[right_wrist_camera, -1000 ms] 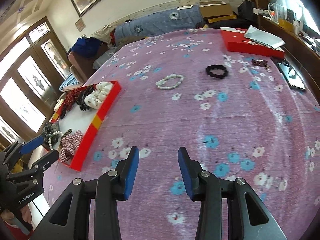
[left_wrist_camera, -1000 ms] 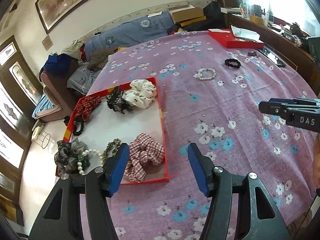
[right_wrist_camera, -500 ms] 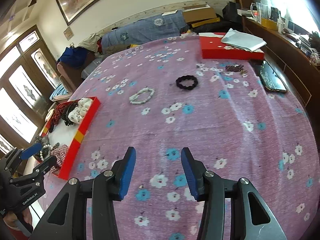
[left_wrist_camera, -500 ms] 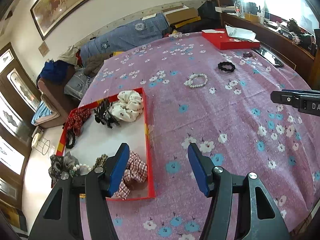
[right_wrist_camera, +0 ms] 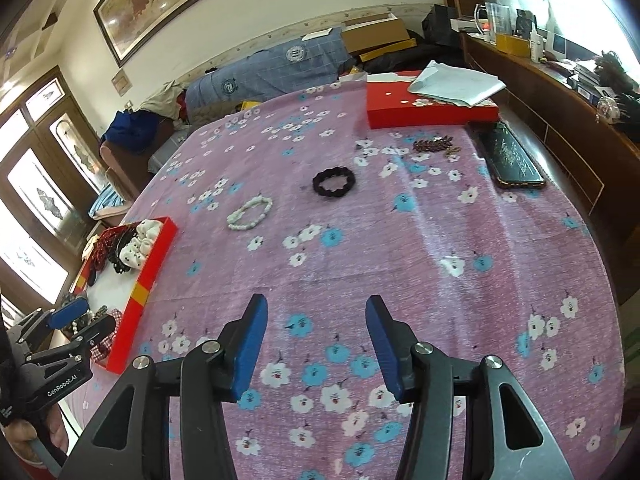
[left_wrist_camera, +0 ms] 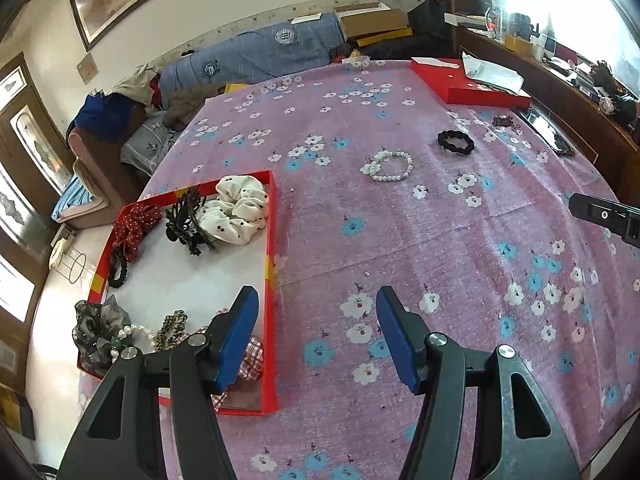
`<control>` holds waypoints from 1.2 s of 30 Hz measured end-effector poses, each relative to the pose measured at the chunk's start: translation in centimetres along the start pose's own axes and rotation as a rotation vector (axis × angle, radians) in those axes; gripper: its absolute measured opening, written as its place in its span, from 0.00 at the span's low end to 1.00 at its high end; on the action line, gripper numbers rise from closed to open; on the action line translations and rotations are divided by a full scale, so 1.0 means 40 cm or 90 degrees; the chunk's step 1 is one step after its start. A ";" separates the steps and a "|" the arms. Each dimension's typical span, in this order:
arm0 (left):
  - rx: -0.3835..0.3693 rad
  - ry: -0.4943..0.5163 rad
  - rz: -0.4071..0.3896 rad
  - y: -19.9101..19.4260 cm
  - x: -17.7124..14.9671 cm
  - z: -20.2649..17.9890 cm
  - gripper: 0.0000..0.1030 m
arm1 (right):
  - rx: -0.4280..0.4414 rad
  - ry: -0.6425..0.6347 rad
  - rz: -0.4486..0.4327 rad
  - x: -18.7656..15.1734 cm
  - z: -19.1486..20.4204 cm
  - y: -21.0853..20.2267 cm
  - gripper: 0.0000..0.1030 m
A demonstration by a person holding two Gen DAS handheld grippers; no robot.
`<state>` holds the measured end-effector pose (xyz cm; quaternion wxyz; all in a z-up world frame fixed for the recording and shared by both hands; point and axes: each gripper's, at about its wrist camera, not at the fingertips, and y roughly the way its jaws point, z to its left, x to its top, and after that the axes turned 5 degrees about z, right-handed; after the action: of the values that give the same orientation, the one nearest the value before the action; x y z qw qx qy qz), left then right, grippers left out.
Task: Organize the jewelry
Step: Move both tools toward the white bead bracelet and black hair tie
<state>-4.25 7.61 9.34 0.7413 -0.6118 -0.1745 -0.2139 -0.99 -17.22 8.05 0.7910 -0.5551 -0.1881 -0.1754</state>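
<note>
The red tray (left_wrist_camera: 271,240) sits at one edge of the counter (left_wrist_camera: 400,240), which is covered with a purple floral cloth. Inside the tray lie a white scrunchie (left_wrist_camera: 239,208), a black claw clip (left_wrist_camera: 187,222), a red dotted scrunchie (left_wrist_camera: 134,226), a grey gauze scrunchie (left_wrist_camera: 96,334) with pearls, a leopard-print band (left_wrist_camera: 171,322) and a plaid scrunchie (left_wrist_camera: 252,358).

Out on the cloth, well apart from the tray, rests a white bead bracelet (left_wrist_camera: 389,166). Beyond it, farther from the tray, lies a black scrunchie (left_wrist_camera: 455,142), and farther still a dark red bead bracelet (right_wrist_camera: 434,146) near a phone (right_wrist_camera: 510,156). A red box lid (right_wrist_camera: 428,110) with white paper on it sits at the far edge.

The left hand-held gripper (left_wrist_camera: 316,332) hovers over the tray's near corner, its jaws apart and empty; one blue pad overlaps the plaid scrunchie in the view, though whether they touch cannot be told. The right hand-held gripper (right_wrist_camera: 316,340) hangs above bare cloth, far from the tray; its jaws have just been opening, stand apart, and nothing is between them.
</note>
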 end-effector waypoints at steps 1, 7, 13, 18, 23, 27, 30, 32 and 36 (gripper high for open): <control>-0.002 0.002 0.000 0.002 0.003 -0.005 0.63 | -0.001 0.001 0.000 0.002 -0.002 0.000 0.53; -0.006 0.014 -0.002 0.017 0.018 -0.040 0.65 | 0.000 0.012 0.001 0.012 -0.019 0.012 0.54; -0.015 0.029 0.006 0.047 0.048 -0.066 0.65 | 0.004 0.018 0.005 0.037 -0.024 0.037 0.54; -0.018 0.016 0.011 0.081 0.096 -0.064 0.65 | 0.010 0.030 -0.009 0.088 -0.030 0.055 0.54; -0.027 -0.014 0.009 0.109 0.165 -0.045 0.65 | 0.008 0.034 -0.030 0.147 -0.033 0.072 0.55; -0.035 -0.039 0.002 0.132 0.218 -0.034 0.65 | 0.001 0.037 -0.034 0.191 -0.043 0.102 0.58; -0.048 -0.059 0.011 0.168 0.253 -0.031 0.65 | -0.006 0.046 -0.030 0.215 -0.056 0.135 0.58; -0.057 -0.070 0.018 0.198 0.269 -0.032 0.65 | -0.008 0.051 -0.025 0.225 -0.064 0.156 0.58; -0.056 -0.082 0.033 0.265 0.292 -0.037 0.65 | -0.014 0.050 -0.013 0.248 -0.073 0.205 0.57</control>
<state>11.27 6.64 6.32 0.7063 -0.6605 -0.1964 -0.1623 11.90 -18.02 5.38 0.7899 -0.5543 -0.1605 -0.2072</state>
